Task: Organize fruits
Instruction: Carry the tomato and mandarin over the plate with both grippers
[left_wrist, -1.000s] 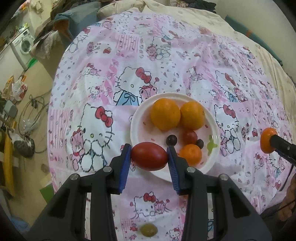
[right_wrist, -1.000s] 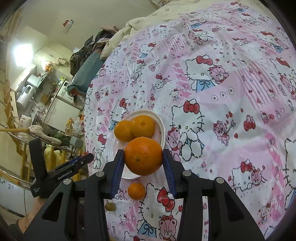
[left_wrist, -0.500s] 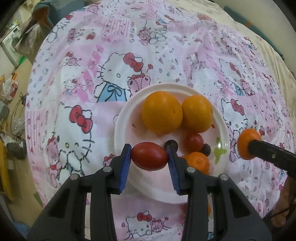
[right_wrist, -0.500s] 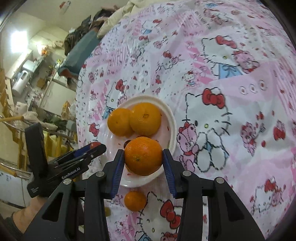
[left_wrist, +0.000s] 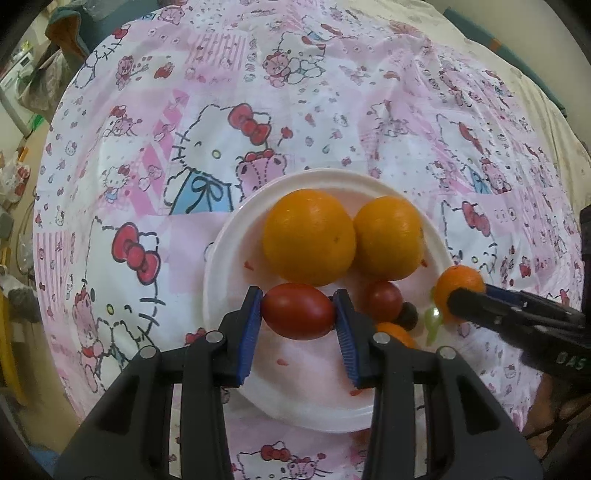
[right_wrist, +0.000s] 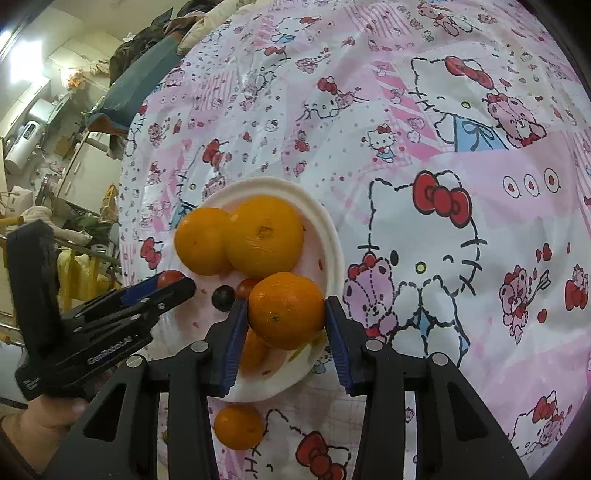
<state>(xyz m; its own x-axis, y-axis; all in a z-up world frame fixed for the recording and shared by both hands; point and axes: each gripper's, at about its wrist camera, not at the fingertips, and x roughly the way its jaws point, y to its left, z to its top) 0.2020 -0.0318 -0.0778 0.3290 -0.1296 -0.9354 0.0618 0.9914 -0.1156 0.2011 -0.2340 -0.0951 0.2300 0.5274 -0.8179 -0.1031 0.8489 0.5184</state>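
Gripping a red tomato (left_wrist: 298, 311) over the white plate (left_wrist: 236, 236) – left gripper (left_wrist: 298, 312) clenched; right gripper (right_wrist: 286, 314) clamps an orange (right_wrist: 286, 310) above the plate's rim, two oranges (left_wrist: 308, 236) already inside.

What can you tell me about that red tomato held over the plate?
The red tomato is oval, smooth and glossy, deep red, lying sideways. The left tool pinches it end to end between blue ribbed pads. It sits above the white plate, just in front of the bigger orange. Whether it touches the plate cannot be told.
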